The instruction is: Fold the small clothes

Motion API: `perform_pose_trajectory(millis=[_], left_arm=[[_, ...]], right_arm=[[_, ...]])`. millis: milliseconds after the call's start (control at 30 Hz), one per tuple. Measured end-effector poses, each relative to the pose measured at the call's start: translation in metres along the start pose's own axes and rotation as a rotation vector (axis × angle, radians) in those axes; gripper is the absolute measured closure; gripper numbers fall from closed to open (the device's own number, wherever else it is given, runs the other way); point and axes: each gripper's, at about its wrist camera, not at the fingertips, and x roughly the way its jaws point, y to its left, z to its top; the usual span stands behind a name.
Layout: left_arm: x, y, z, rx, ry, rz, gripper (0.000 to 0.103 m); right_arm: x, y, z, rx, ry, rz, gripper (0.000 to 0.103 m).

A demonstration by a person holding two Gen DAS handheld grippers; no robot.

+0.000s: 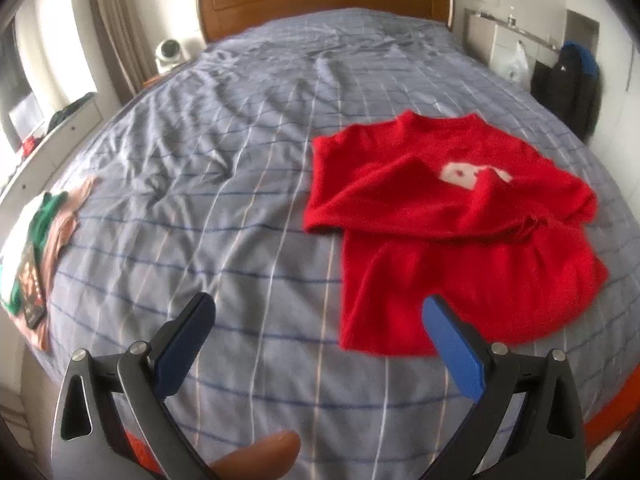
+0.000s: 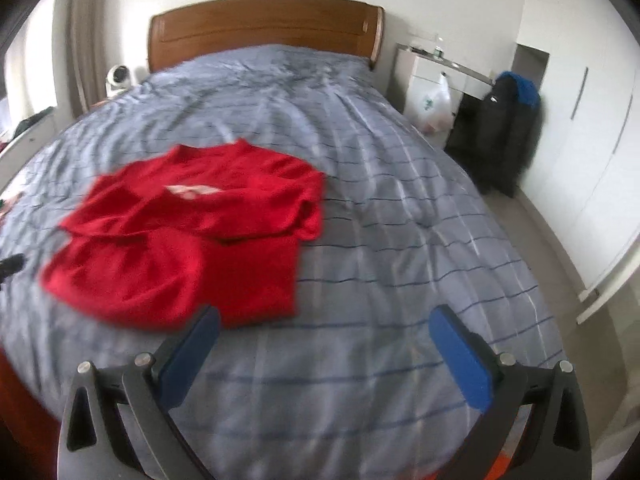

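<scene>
Grey checked bedding (image 1: 240,160) covers a wide bed, mostly bare. Toward its near edge lies a red sweater (image 1: 448,232), partly folded. Both the left gripper (image 1: 316,316) and right gripper (image 2: 324,328) hover spread wide, holding nothing.

Bed (image 2: 360,184) with grey-blue checked cover filled the room ahead of the claw, wooden headboard (image 2: 264,28) at far end against white wall. White nightstand (image 2: 424,72) and wardrobe (image 2: 592,120) far right; curtain (image 1: 112,24) and daylit window (image 1: 52,40) far left.
</scene>
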Motion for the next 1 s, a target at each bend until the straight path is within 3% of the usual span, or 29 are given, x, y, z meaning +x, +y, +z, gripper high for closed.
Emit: perform_pose_trajectory(millis=[167,333,500,567,633,767,833,933,1000], left_arm=[[-0.003,-0.018,0.005,0.025,0.004,-0.062,0.0],[-0.008,-0.036,0.01,0.074,-0.006,-0.109,0.0],[0.027,-0.014,0.023,0.087,-0.003,-0.056,0.0],[0.071,0.013,0.036,0.068,0.04,-0.005,0.0],[0.111,0.035,0.049,0.042,0.076,0.047,0.0],[0.173,0.067,0.078,-0.051,0.1,0.046,0.0],[0.191,0.07,0.082,-0.065,0.071,0.062,0.0],[0.201,0.066,0.073,-0.046,0.033,0.038,0.0],[0.197,0.072,0.071,-0.073,0.02,0.003,0.0]], right_arm=[[0.011,-0.002,0.01,0.03,0.028,0.003,0.0],[0.001,0.021,0.013,-0.04,0.012,0.039,0.0],[0.014,0.022,0.016,-0.074,-0.029,0.055,0.0],[0.044,0.002,0.02,-0.039,-0.024,0.083,0.0],[0.088,-0.027,0.025,0.003,-0.007,0.05,0.0],[0.169,-0.078,0.046,0.046,0.028,-0.023,0.0],[0.201,-0.101,0.053,0.108,0.036,-0.038,0.0],[0.245,-0.121,0.043,0.22,0.189,-0.014,0.0],[0.238,-0.117,0.043,0.197,0.152,-0.029,0.0]])
